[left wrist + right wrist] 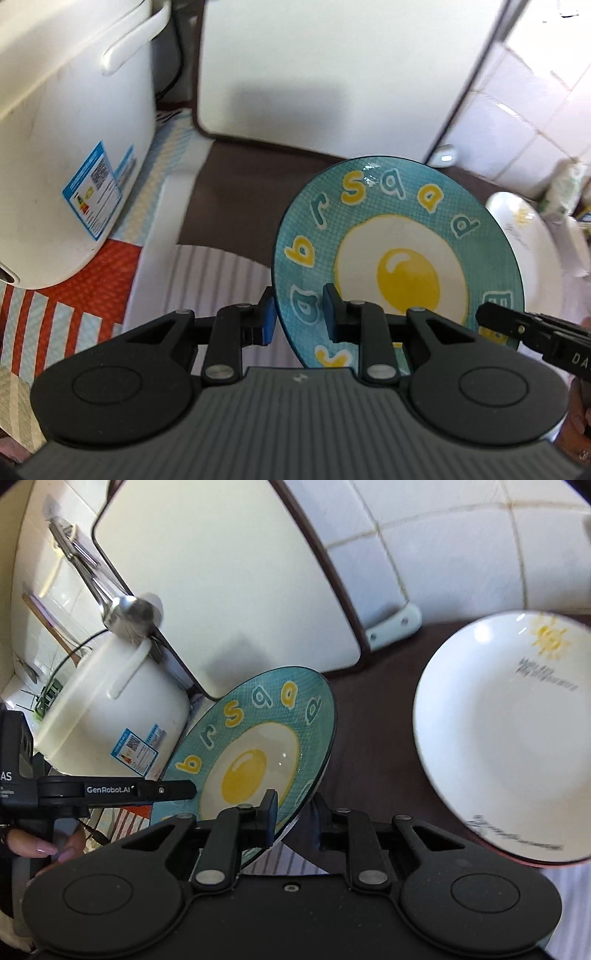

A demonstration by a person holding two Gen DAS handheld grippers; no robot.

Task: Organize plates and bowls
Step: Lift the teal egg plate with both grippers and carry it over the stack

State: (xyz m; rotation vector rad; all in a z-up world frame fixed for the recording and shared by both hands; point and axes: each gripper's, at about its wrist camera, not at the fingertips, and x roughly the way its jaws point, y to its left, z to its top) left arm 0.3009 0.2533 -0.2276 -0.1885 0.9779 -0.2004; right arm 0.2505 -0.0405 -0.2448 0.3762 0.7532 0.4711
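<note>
A teal plate (391,236) painted with a fried egg and yellow letters hangs tilted above the counter, held from two sides. My left gripper (300,317) is shut on its near left rim, blue pads on either face. My right gripper (493,323) reaches in from the right onto the opposite rim. In the right wrist view the same teal plate (258,746) stands on edge with my right gripper (295,818) shut on its lower rim, and my left gripper (186,789) clamps its left side. A white plate (517,738) with a sun print lies at the right, also in the left wrist view as white plate (524,236).
A white rice cooker (74,147) stands at the left on a striped cloth (55,325). A white cutting board (314,74) leans against the tiled wall behind. A metal ladle (127,614) hangs by the board. A ribbed white mat (221,280) lies under the teal plate.
</note>
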